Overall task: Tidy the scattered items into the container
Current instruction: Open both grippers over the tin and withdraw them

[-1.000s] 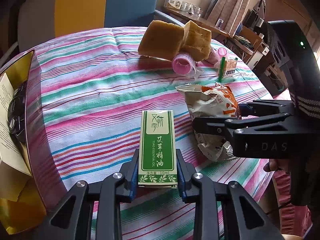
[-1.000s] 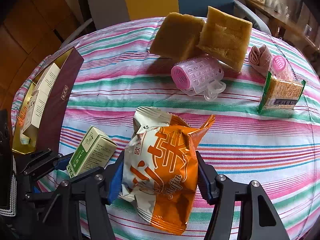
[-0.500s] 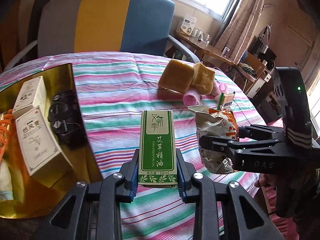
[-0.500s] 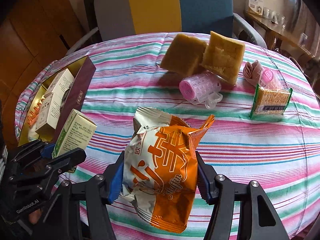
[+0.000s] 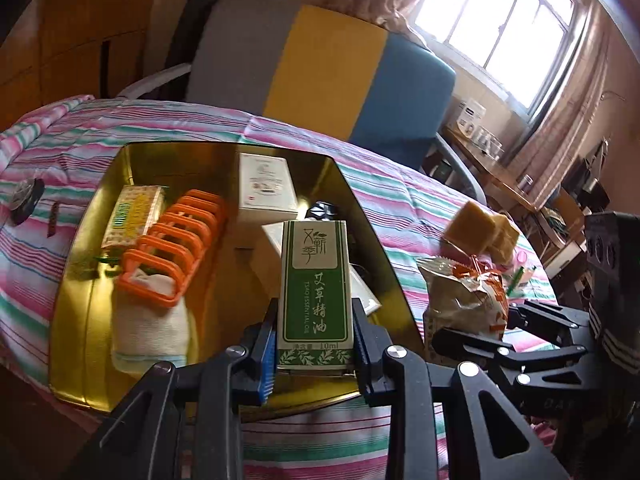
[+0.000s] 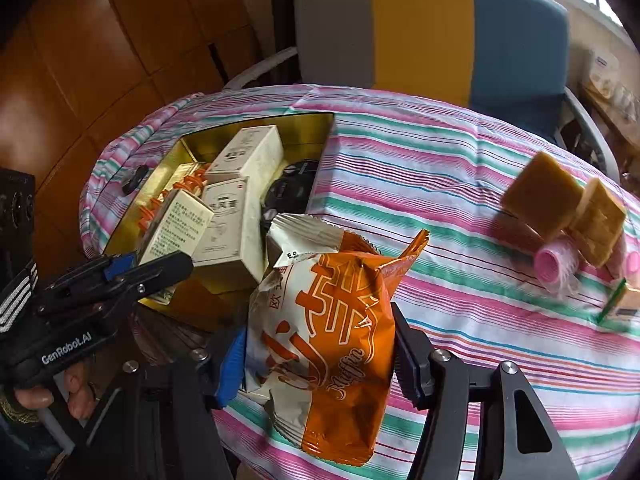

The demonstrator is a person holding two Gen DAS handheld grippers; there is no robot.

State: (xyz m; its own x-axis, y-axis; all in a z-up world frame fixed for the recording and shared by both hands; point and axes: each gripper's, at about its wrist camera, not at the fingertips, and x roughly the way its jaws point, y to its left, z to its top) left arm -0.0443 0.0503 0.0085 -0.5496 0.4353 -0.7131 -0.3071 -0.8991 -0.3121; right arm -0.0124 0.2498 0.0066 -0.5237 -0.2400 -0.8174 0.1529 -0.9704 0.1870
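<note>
Left wrist view: the left gripper (image 5: pixel 314 344) is clamped tight on a slim green-and-white cardboard essential oil box (image 5: pixel 314 286), held over the glossy gold container (image 5: pixel 76 292). Inside lie a ribbed orange plastic rack (image 5: pixel 176 252), a folded white cloth (image 5: pixel 150 330) and 2 pale cartons (image 5: pixel 266 188).

Right wrist view: the right gripper (image 6: pixel 316 354), jaws partly closed, pinches a crinkled orange-and-white muffin packet (image 6: pixel 332 344) above the striped tablecloth (image 6: pixel 440 184), just beside the container's near corner. 2 spongy yellow blocks (image 6: pixel 540 194) and a pink roller (image 6: pixel 556 266) sit well apart.
</note>
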